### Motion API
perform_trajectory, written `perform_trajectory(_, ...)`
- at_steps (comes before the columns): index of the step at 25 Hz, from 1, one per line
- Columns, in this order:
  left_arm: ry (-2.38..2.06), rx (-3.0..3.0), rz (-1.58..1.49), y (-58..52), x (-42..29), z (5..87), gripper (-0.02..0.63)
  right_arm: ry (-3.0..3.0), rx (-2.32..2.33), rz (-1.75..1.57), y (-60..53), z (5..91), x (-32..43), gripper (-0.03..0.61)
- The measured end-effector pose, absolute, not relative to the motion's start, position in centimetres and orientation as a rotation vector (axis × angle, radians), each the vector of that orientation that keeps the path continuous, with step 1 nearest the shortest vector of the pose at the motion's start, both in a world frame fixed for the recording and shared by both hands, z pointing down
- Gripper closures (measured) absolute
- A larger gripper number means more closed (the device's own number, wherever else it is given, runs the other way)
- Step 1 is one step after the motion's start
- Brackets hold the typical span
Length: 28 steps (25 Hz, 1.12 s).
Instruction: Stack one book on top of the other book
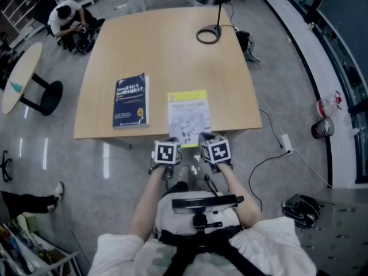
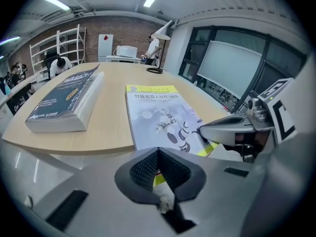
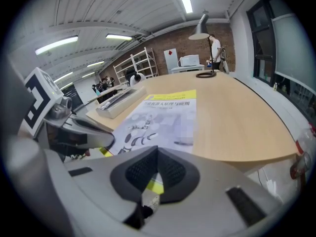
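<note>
A thick blue book (image 1: pixel 131 100) (image 2: pixel 64 95) lies flat on the left part of the wooden table (image 1: pixel 172 56). To its right lies a thin white book with yellow bands (image 1: pixel 188 115) (image 2: pixel 158 115) (image 3: pixel 165 115), its near end overhanging the table's front edge. My left gripper (image 1: pixel 172 141) (image 2: pixel 158 174) is shut on that near end at its left corner, with a yellow strip showing between the pads. My right gripper (image 1: pixel 204 138) (image 3: pixel 154 179) is shut on the same end at its right corner. The two grippers sit side by side.
A black desk lamp (image 1: pixel 209 35) stands at the table's far right. A small round table (image 1: pixel 20 76) is off to the left, and a crouching person (image 1: pixel 66 16) is at the far left. Cables and a power strip (image 1: pixel 286 142) lie on the floor to the right.
</note>
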<state>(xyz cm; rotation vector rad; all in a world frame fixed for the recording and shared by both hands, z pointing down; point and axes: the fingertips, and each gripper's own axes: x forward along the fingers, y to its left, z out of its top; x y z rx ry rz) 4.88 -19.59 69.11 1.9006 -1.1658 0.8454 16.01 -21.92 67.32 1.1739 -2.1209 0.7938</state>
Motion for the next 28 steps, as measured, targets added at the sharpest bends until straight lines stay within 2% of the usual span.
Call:
perform_trajectory(7, -1.193, 1.88, 0.819, -19.5, 4.7, 69.1, 0.609, -2.143, 1.156, 0.8, -21.7, 67.3, 15.9, 0.58)
perform_trajectory(14, -1.307, 1.903, 0.537, -20.6, 2.9, 67.8, 0.609, -2.262, 1.136, 1.01, -21.9, 65.4, 17.2, 0.58)
perform_trajectory(18, -1.304, 1.947, 0.488, -20.9, 1.9, 66.3, 0.609, -2.283, 1.196, 1.023, -22.4, 63.7, 18.9, 0.58)
perform_trajectory(19, -1.277, 1.962, 0.48, -21.0, 2.1, 66.2, 0.609, -2.273, 1.192, 1.045, -22.4, 63.8, 19.3, 0.546)
perform_trajectory(20, -1.255, 1.97, 0.475, -21.1, 2.2, 66.2, 0.609, -2.258, 1.179, 1.08, -22.2, 64.1, 19.5, 0.47)
perform_trajectory(21, -1.243, 1.967, 0.475, -21.1, 2.2, 66.4, 0.609, -2.244, 1.168, 1.115, -22.0, 64.5, 19.6, 0.428)
perform_trajectory(25, -1.201, 1.896, 0.466, -20.3, 1.9, 68.2, 0.607, -2.23, 1.164, 1.148, -21.0, 65.7, 20.0, 0.334)
perform_trajectory(26, -1.141, 1.86, 0.417, -19.9, 2.2, 68.5, 0.571, -2.232, 1.154, 1.152, -20.8, 65.9, 20.0, 0.305)
perform_trajectory(28, -1.012, 1.774, 0.288, -19.4, 3.1, 69.0, 0.346, -2.236, 1.125, 1.16, -20.5, 66.3, 19.8, 0.279)
